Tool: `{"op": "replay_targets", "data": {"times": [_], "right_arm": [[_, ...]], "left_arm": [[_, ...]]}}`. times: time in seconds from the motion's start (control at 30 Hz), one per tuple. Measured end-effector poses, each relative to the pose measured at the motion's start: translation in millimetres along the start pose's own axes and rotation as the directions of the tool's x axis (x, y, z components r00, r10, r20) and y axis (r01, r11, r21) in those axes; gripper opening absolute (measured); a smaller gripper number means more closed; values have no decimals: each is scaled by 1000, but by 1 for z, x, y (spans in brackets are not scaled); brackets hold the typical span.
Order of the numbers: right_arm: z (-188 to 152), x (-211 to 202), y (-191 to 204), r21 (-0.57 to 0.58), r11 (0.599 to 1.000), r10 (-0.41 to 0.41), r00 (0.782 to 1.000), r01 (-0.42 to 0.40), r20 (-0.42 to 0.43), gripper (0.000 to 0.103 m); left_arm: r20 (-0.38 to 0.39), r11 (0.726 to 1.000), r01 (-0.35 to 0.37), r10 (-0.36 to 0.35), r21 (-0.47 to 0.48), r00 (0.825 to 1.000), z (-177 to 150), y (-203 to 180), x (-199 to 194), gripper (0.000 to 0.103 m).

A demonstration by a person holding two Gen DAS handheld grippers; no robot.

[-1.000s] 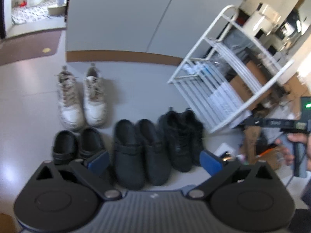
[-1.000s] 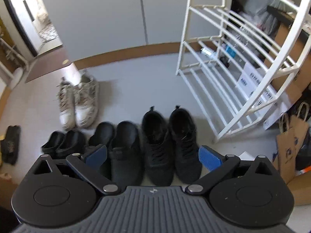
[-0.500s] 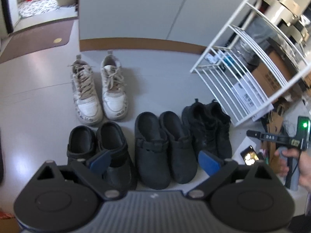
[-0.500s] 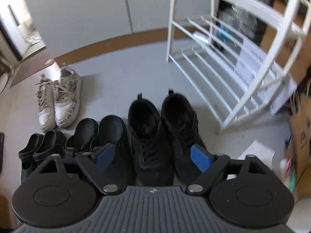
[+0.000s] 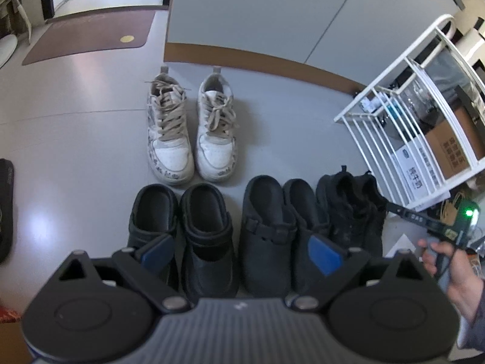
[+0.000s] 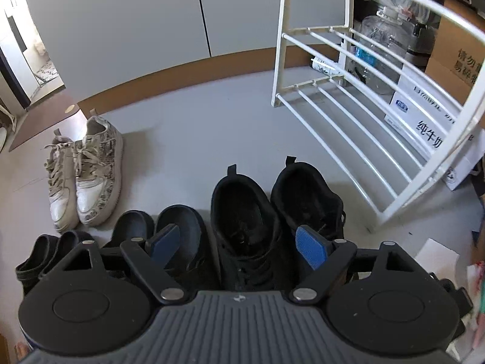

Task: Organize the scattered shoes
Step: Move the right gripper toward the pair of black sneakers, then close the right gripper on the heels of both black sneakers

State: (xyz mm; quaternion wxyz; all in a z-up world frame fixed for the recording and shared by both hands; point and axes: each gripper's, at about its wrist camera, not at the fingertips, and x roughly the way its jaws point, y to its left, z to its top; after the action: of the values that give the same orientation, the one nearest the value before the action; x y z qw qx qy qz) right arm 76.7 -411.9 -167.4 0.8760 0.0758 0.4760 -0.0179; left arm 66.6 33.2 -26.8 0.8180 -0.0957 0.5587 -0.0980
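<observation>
Three dark pairs stand in a row on the grey floor: small black strap shoes [image 5: 180,227], black clogs [image 5: 274,227] and black sneakers [image 5: 353,209]. Behind them sits a pair of white laced sneakers [image 5: 191,130]. My left gripper [image 5: 241,250] hovers open over the strap shoes and clogs, holding nothing. In the right wrist view my right gripper [image 6: 238,244] is open above the black sneakers [image 6: 272,212], with the clogs [image 6: 169,230] and white sneakers [image 6: 86,170] to the left.
A white wire shoe rack [image 6: 363,112] stands at the right, with cardboard boxes [image 6: 454,45] and a water jug [image 6: 383,45] behind it. A grey cabinet wall [image 5: 257,15] runs along the back. A brown doormat [image 5: 94,36] lies far left. A hand [image 5: 448,270] holds the other gripper.
The left view has swung left and pulled back, bringing the white sneakers toward the centre. The right gripper has dropped closer over the black sneakers. Both stay open.
</observation>
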Motion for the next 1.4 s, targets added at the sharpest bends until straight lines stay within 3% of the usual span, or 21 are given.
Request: {"op": "replay_targets", "data": {"times": [0.1, 0.23, 0.57, 0.83, 1.0, 1.13, 1.4], "right_arm": [[-8, 17, -23, 5, 999, 43, 999, -43, 13, 72], [-18, 32, -40, -10, 999, 30, 1000, -30, 5, 60], [-21, 68, -53, -76, 997, 32, 999, -29, 41, 54], [-20, 84, -59, -116, 990, 88, 994, -80, 66, 54], [-17, 92, -60, -116, 992, 59, 994, -47, 97, 51], [-20, 101, -54, -166, 986, 25, 992, -4, 122, 40], [-32, 105, -50, -214, 977, 51, 990, -22, 129, 40]], "left_arm": [[-27, 1000, -13, 13, 23, 1000, -3, 0, 8, 97], [-65, 1000, -8, 7, -4, 998, -5, 6, 16, 97], [-59, 1000, -5, 5, 1, 998, -3, 7, 16, 97], [-110, 1000, -4, 3, -8, 994, -10, 8, 29, 97], [-134, 1000, -16, 12, -26, 991, -6, 9, 41, 95], [-150, 999, -8, 3, -31, 989, -3, 5, 51, 95], [-186, 999, -16, 9, -38, 983, -4, 4, 67, 94]]}}
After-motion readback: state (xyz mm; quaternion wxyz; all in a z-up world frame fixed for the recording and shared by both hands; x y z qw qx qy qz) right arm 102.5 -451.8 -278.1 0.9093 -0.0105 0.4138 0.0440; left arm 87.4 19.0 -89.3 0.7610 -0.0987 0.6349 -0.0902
